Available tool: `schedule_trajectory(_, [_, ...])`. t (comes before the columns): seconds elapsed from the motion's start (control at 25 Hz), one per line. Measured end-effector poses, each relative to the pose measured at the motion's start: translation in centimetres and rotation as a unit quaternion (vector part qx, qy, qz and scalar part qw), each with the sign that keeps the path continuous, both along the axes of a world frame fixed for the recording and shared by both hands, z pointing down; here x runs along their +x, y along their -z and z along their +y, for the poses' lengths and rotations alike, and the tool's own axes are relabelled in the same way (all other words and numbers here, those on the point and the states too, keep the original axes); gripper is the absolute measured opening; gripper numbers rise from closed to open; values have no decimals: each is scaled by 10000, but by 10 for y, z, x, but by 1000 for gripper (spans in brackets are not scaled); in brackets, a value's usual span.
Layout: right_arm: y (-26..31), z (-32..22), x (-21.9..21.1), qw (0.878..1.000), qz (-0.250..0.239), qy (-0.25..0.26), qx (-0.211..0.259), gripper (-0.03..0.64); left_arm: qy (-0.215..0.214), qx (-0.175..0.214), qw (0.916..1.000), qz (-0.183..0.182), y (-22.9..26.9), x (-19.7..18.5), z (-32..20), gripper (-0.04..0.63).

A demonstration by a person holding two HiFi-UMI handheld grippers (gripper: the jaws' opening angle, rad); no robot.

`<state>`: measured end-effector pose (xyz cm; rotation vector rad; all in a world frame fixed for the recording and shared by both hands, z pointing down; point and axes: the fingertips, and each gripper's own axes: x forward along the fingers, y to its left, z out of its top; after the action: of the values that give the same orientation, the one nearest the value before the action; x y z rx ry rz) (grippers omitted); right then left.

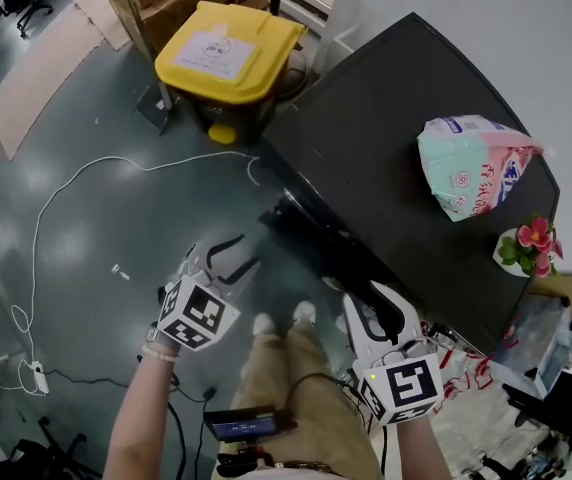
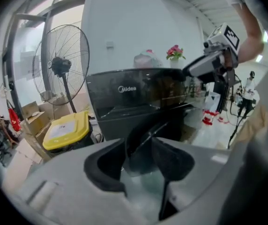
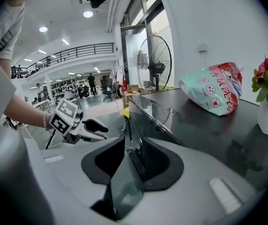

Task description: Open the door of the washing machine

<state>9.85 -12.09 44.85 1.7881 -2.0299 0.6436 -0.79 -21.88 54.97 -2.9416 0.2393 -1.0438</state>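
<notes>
Gaping left tongs [image 1: 238, 253], empty, right tongs [image 1: 374, 304] apart, near washing machine [image 1: 366, 148]

Glossy dark floor [image 1: 86, 228] — white wall [image 1: 466, 8], yellow-lidded bin [image 1: 228, 48], standing fan [image 2: 61, 64].

I look steeply down from overhead; both gripper views sit close, facing the washing machine [image 3: 195, 125], which all three views share.

"Midea" logo [image 2: 128, 89] on dark front panel of washing machine [image 2: 138, 107], left gripper view. Bag [image 1: 471, 166] on machine top has print, too small to read. Label [image 1: 214, 50] on yellow bin lid [image 1: 256, 58]: unreadable.
</notes>
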Motion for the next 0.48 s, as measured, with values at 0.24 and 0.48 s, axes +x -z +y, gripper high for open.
schedule_trajectory(0.24, [-19,-1,1,9999,-119,54,-45,101,153,10,9997,-168,-39,10,-14,167])
schedule_trajectory(0.48, [-36,-4,6,9998,-182,71,-80,101,94,83,9986,-507,-75,21,-24,175])
